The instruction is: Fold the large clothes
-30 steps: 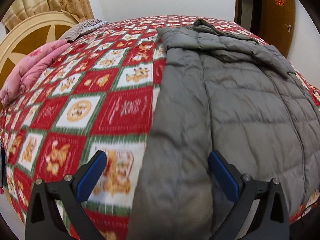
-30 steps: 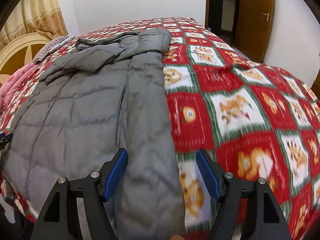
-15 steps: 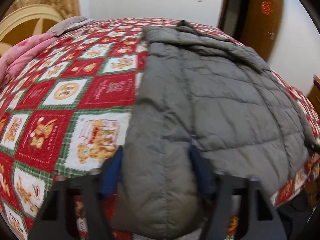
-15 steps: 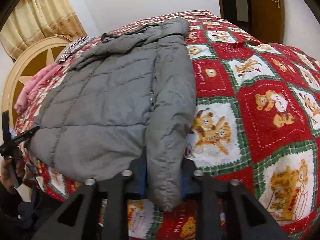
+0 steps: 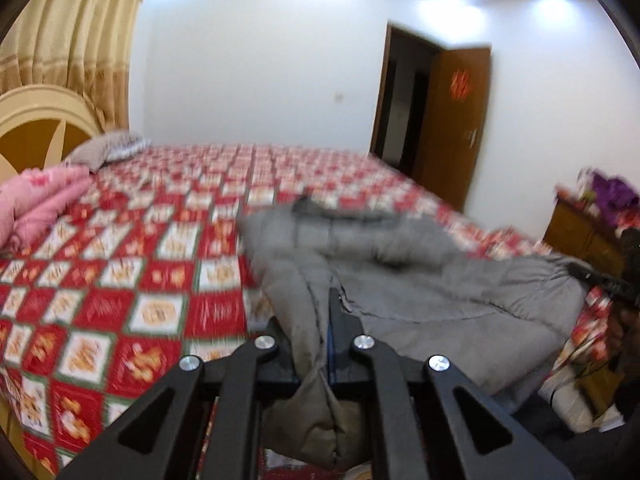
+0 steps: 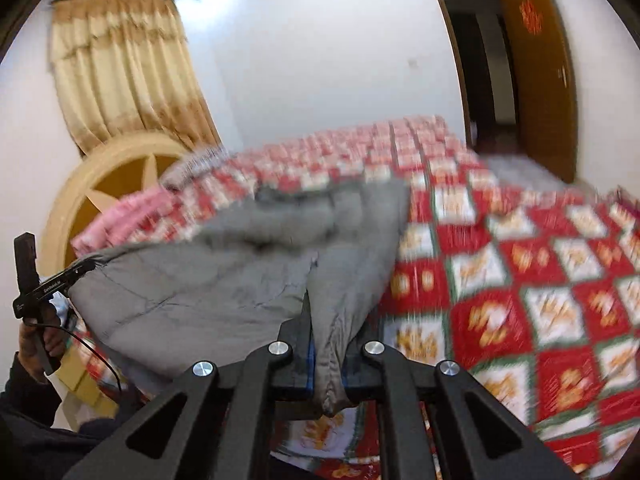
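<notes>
At the near edge of the bed, the grey jacket's hem is pinched at one corner by the left gripper, its fingers clamped together on the cloth. The opposite hem corner is clamped the same way by the right gripper. Between them the hem is held raised, while the collar end lies on the red checked bedspread toward the bed's middle.

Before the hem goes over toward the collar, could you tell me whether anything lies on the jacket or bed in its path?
Nothing visible does. Both the left gripper and right gripper are clamped on the grey jacket, and the quilt beyond looks bare.
</notes>
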Motion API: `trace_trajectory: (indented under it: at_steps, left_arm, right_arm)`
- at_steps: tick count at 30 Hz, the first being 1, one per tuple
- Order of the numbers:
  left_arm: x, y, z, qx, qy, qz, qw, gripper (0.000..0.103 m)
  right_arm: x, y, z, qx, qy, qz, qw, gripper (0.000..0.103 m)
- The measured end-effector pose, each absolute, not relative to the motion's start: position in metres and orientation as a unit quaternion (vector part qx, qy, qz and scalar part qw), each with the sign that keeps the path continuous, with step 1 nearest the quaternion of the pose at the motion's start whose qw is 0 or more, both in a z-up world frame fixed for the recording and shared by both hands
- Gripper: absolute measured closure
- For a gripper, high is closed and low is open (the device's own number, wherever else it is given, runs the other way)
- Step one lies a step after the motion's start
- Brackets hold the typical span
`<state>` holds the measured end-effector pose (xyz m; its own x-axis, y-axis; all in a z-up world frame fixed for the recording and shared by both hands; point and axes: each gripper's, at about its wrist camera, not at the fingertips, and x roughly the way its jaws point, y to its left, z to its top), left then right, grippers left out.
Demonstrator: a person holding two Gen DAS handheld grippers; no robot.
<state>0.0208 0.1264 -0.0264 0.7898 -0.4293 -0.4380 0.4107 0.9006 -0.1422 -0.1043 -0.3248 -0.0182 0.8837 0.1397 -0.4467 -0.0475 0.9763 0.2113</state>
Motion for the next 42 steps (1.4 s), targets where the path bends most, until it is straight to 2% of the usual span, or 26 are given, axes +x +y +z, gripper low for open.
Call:
trace_trajectory:
  at_steps: [5, 17, 23, 24, 26, 27, 28, 31, 34, 35, 36, 37, 39, 42]
  left_arm:
    - [0.024, 0.136, 0.009, -0.027, 0.204, -0.214, 0.955, 0.093]
    - [0.206, 0.066, -0.054, 0.023, 0.286, -0.143, 0.947, 0.092]
    - [0.254, 0.047, -0.082, 0.048, 0.321, -0.110, 0.940, 0.081]
    - [0.260, 0.045, -0.085, 0.049, 0.324, -0.102, 0.939, 0.073]
    - [0.273, 0.046, -0.088, 0.042, 0.327, -0.080, 0.941, 0.042]
    - [0.279, 0.048, -0.087, 0.034, 0.321, -0.062, 0.945, 0.012]
    - [0.281, 0.052, -0.083, 0.018, 0.308, -0.047, 0.950, 0.000]
    - [0.291, 0.062, -0.075, -0.029, 0.298, -0.047, 0.953, 0.000]
    - [0.305, 0.060, -0.075, -0.028, 0.302, -0.015, 0.953, 0.000]
    - [0.311, 0.060, -0.074, -0.027, 0.301, 0.001, 0.953, 0.000]
    - [0.315, 0.061, -0.073, -0.031, 0.301, 0.010, 0.953, 0.000]
    - [0.319, 0.063, -0.072, -0.037, 0.301, 0.011, 0.953, 0.000]
    - [0.323, 0.067, -0.068, -0.052, 0.296, 0.005, 0.954, 0.000]
    - [0.327, 0.070, -0.068, -0.051, 0.290, 0.021, 0.955, 0.000]
  right_arm:
    - [-0.106, -0.322, 0.023, 0.097, 0.176, 0.060, 0.978, 0.097]
    - [0.084, -0.349, -0.030, 0.130, 0.239, -0.016, 0.962, 0.097]
    - [0.140, -0.366, -0.056, 0.139, 0.273, -0.031, 0.951, 0.096]
    - [0.146, -0.367, -0.060, 0.141, 0.274, -0.034, 0.951, 0.096]
    - [0.163, -0.374, -0.072, 0.150, 0.280, -0.043, 0.947, 0.096]
    - [0.169, -0.377, -0.077, 0.157, 0.283, -0.044, 0.945, 0.095]
    - [0.175, -0.380, -0.081, 0.165, 0.283, -0.043, 0.944, 0.095]
    - [0.196, -0.389, -0.088, 0.178, 0.283, -0.049, 0.941, 0.089]
    - [0.213, -0.394, -0.085, 0.192, 0.281, -0.047, 0.939, 0.085]
    - [0.218, -0.397, -0.082, 0.201, 0.277, -0.042, 0.939, 0.079]
    - [0.221, -0.401, -0.080, 0.213, 0.273, -0.034, 0.937, 0.067]
    - [0.224, -0.406, -0.079, 0.230, 0.268, -0.026, 0.935, 0.045]
    - [0.223, -0.417, -0.075, 0.254, 0.250, -0.035, 0.934, 0.019]
    - [0.222, -0.423, -0.069, 0.239, 0.244, -0.077, 0.937, 0.019]
